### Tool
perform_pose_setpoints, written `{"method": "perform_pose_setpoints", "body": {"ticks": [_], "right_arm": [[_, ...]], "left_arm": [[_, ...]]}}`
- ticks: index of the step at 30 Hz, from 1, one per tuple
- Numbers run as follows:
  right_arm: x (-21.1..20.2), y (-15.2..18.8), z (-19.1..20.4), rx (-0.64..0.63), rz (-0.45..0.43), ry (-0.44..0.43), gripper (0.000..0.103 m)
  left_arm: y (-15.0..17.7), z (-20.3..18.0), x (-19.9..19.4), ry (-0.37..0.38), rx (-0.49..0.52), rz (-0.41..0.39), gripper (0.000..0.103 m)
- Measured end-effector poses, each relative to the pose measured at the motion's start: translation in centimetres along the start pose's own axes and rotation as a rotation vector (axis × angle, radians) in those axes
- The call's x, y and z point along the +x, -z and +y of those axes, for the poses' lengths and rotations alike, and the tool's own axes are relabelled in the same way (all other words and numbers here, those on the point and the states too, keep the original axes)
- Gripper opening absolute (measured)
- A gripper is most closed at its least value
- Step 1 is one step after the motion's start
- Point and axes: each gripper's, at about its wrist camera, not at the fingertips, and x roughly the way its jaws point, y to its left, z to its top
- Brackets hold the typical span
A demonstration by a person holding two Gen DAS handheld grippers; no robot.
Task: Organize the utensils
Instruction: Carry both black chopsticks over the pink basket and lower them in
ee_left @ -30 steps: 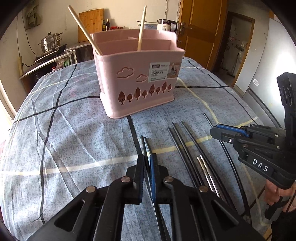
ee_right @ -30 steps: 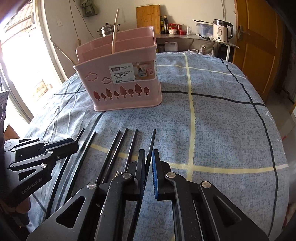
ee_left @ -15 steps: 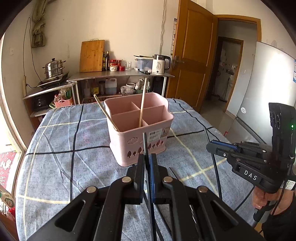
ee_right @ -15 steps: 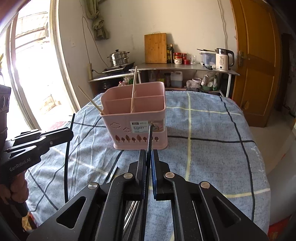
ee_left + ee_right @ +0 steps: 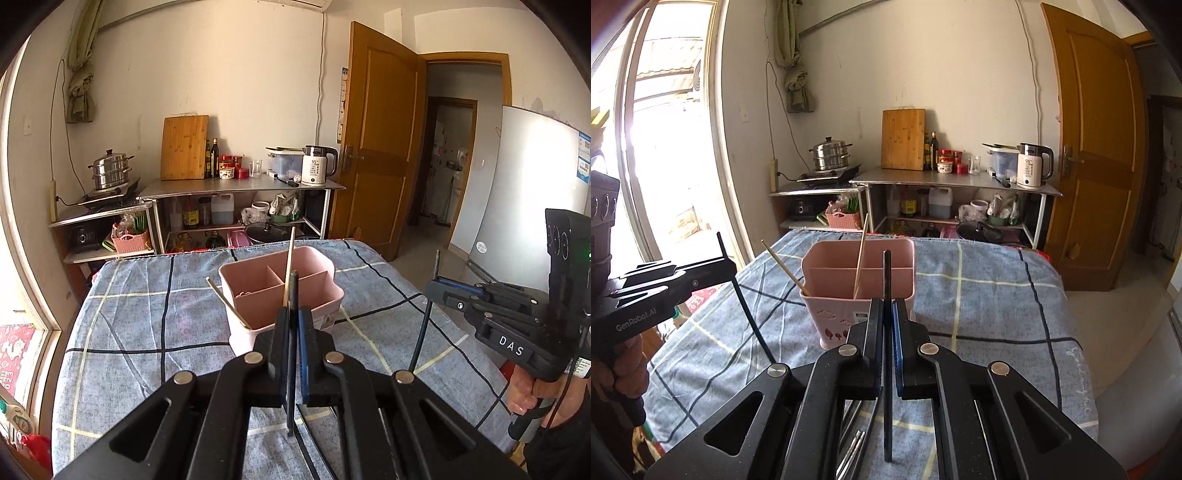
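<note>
A pink divided utensil basket (image 5: 280, 291) stands mid-table, with two wooden chopsticks (image 5: 289, 262) leaning in it; it also shows in the right wrist view (image 5: 857, 284). My left gripper (image 5: 293, 317) is shut on a black chopstick (image 5: 292, 350), held upright above the table in front of the basket. My right gripper (image 5: 886, 310) is shut on another black chopstick (image 5: 887, 350), also upright and lifted. The right gripper shows in the left wrist view (image 5: 439, 290), and the left gripper shows in the right wrist view (image 5: 724, 271).
Several more black and metal chopsticks (image 5: 855, 450) lie on the blue checked tablecloth (image 5: 147, 332) below my grippers. A shelf with a kettle (image 5: 317, 164), cutting board and steamer pot stands behind the table. A wooden door (image 5: 376, 155) is at the back right.
Both grippers have risen from the table, each lifting a black chopstick from flat to upright, and now stand high in front of the basket.
</note>
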Motion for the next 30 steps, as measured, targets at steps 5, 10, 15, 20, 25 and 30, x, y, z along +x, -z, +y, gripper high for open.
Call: {"method": "perform_pose_setpoints", "body": {"ticks": [5, 10, 15, 20, 25, 30], "right_arm": [[0.0, 0.0, -0.1, 0.0, 0.001, 0.0, 0.005], [-0.2, -0.1, -0.1, -0.004, -0.002, 0.0, 0.005], [-0.7, -0.5, 0.1, -0.014, -0.017, -0.001, 0.005], [-1.0, -0.8, 0.3, -0.021, -0.026, -0.01, 0.005], [-1.0, -1.4, 0.7, -0.035, -0.035, -0.023, 0.005], [-0.6, -2.5, 1.2, -0.043, -0.049, -0.039, 0.005]], "left_arm": [[0.2, 0.1, 0.4, 0.005, -0.004, 0.01, 0.005], [0.2, 0.0, 0.5, 0.005, -0.001, 0.012, 0.005], [0.1, 0.1, 0.5, 0.006, 0.002, 0.013, 0.005], [-0.1, 0.2, 0.4, 0.004, 0.004, 0.012, 0.005], [-0.8, 0.5, 0.1, 0.009, 0.001, 0.013, 0.005], [-2.5, 1.1, -0.1, 0.017, -0.004, 0.001, 0.005]]}}
